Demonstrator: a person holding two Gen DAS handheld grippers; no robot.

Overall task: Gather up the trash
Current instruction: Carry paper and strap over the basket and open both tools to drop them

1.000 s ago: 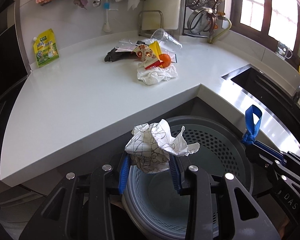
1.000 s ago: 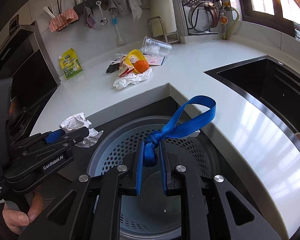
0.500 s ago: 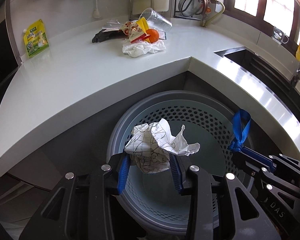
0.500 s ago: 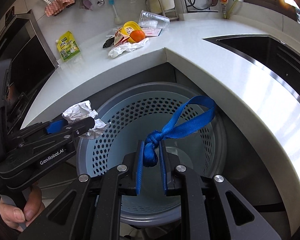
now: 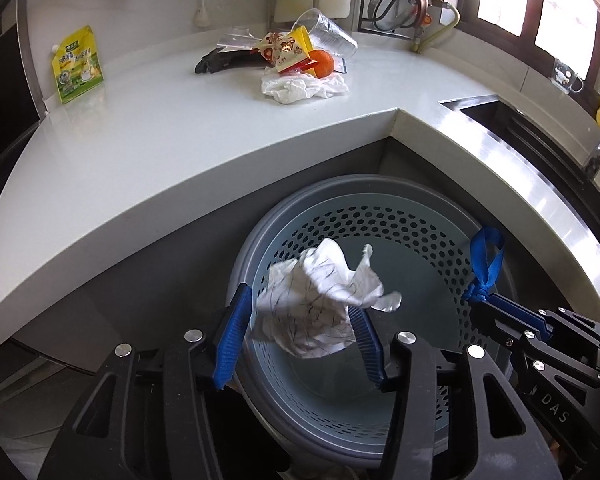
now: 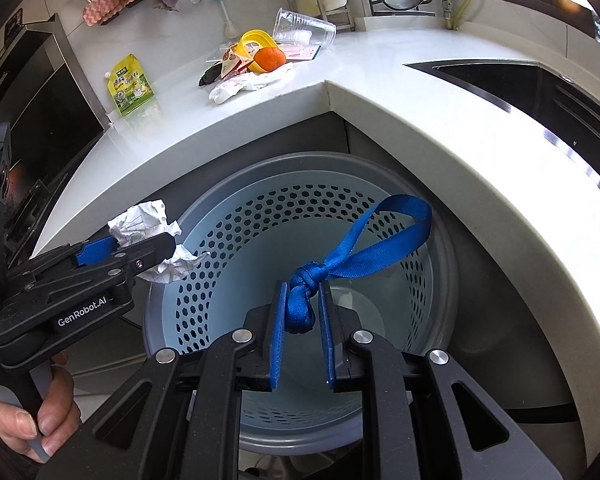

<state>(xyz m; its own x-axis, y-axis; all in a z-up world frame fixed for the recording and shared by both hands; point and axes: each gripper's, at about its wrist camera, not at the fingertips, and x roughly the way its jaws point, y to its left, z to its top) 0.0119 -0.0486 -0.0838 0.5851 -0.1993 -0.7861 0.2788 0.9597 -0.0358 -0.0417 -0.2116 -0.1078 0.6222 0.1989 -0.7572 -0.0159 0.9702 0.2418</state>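
My left gripper (image 5: 300, 324) has its jaws spread wide over the blue perforated trash bin (image 5: 420, 224). The crumpled white paper (image 5: 320, 304) hangs between them, touching only the right pad, above the bin's opening. My right gripper (image 6: 302, 320) has its jaws slightly parted around the knot of a blue ribbon (image 6: 364, 240), also above the bin (image 6: 240, 216). The ribbon's loop sticks up to the right. The ribbon (image 5: 486, 260) and right gripper also show at the right of the left wrist view. The paper (image 6: 148, 224) shows in the right wrist view too.
On the white counter (image 5: 140, 140) lies a pile of trash: white tissue (image 5: 300, 88), orange (image 5: 322, 63), snack wrapper (image 5: 284, 52), clear plastic cup (image 5: 328, 36), dark wrapper (image 5: 220, 62). A yellow-green pouch (image 5: 78, 66) leans on the wall. A sink (image 5: 540, 132) is at right.
Both grippers came to hover over the bin. The left jaws have spread wide, loosening the crumpled paper. The right jaws have parted a little around the ribbon knot.
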